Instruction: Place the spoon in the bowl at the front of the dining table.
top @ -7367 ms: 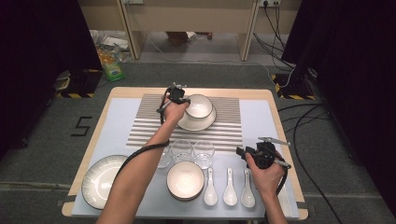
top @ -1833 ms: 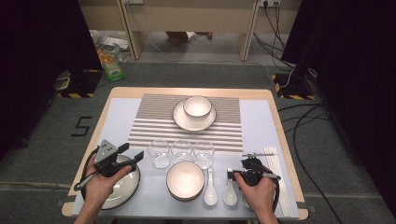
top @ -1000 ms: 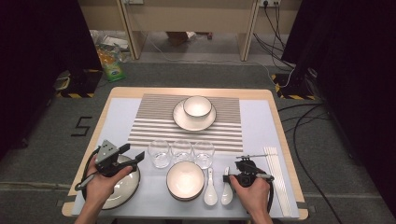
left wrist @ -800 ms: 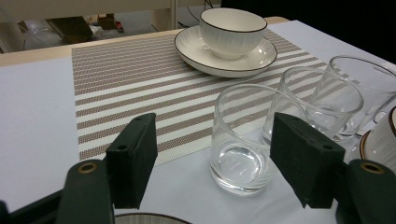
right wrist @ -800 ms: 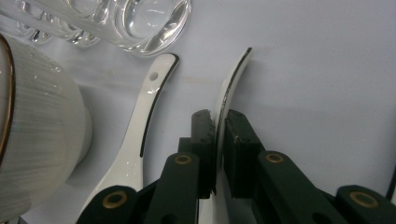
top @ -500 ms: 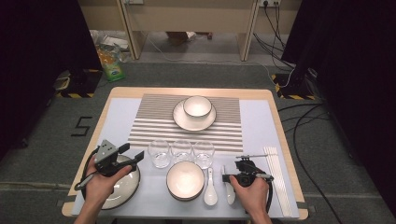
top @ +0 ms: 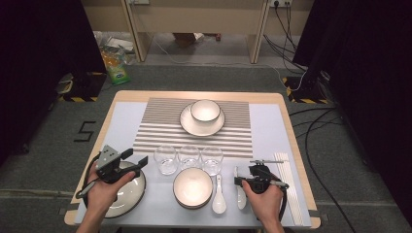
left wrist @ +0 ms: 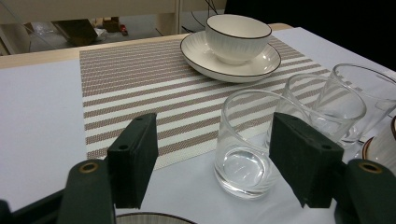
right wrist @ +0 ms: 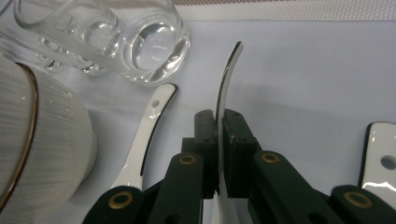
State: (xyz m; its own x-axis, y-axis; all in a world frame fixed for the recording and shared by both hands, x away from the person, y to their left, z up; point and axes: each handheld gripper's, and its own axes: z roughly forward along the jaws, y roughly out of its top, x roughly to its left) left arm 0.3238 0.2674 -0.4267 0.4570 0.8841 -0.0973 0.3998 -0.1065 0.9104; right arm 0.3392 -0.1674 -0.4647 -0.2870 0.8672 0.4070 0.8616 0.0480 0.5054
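My right gripper (top: 248, 179) (right wrist: 219, 119) is shut on the thin handle of a white spoon (top: 241, 196) (right wrist: 228, 74), the middle one of three near the table's front edge. A second spoon (top: 218, 194) (right wrist: 149, 130) lies to its left, a third (right wrist: 380, 158) to its right. My left gripper (top: 137, 158) (left wrist: 212, 135) hangs open over a dark-rimmed plate (top: 127, 196) at the front left. It faces the nearest of three clear glasses (top: 166, 159) (left wrist: 247, 144) without touching it.
A ribbed bowl (top: 193, 187) stands in front of the glasses. A striped mat (top: 160, 128) carries a saucer (top: 189, 125) with a bowl (top: 205, 110) at the back. White chopsticks (top: 287, 194) lie along the right edge.
My left gripper came back from the far bowl to the front-left plate. My right gripper shifted slightly left onto the middle spoon. Over the last second both hands stayed still.
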